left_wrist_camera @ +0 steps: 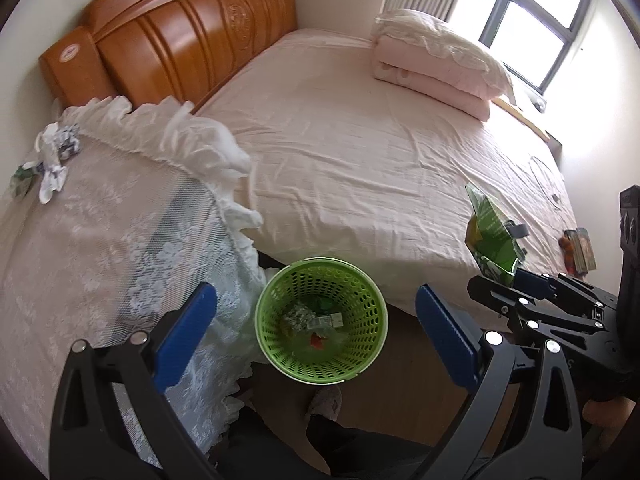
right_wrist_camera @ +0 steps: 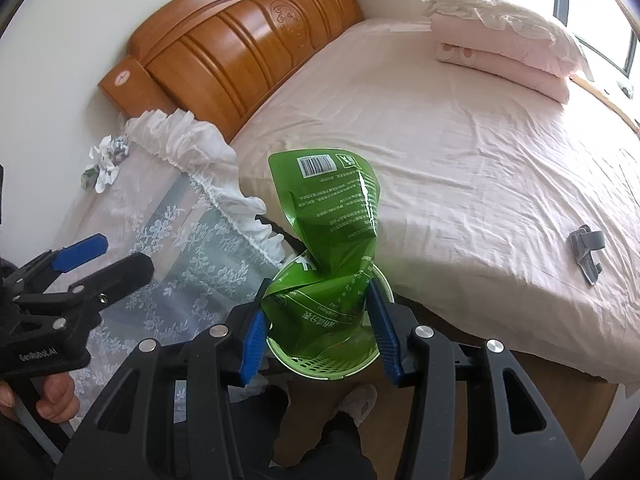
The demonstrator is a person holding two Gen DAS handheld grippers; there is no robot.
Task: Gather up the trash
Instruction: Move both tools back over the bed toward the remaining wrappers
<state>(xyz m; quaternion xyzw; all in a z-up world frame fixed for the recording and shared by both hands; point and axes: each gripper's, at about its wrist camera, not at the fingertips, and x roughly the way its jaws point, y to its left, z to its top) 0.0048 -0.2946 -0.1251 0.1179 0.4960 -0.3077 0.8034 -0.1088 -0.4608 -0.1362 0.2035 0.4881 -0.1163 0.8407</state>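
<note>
While green snack bag [right_wrist_camera: 332,240] is held crumpled in right claw [right_wrist_camera: 320,320] above green perforated basket [left_wrist_camera: 360,292] beside bed [left_wrist_camera: 360,160], left claw [left_wrist_camera: 316,332] is seen spread wide, empty. Bag judged light, thin, crinkly, slippery; best pinched at bunched lower fold. More crumpled wrappers [left_wrist_camera: 54,160] are left on lace-covered nightstand [left_wrist_camera: 100,240].

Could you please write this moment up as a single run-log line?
left gripper: open, empty, over bin | right gripper: shut on green bag, above bin | crumpled paper left on lace cover
</note>
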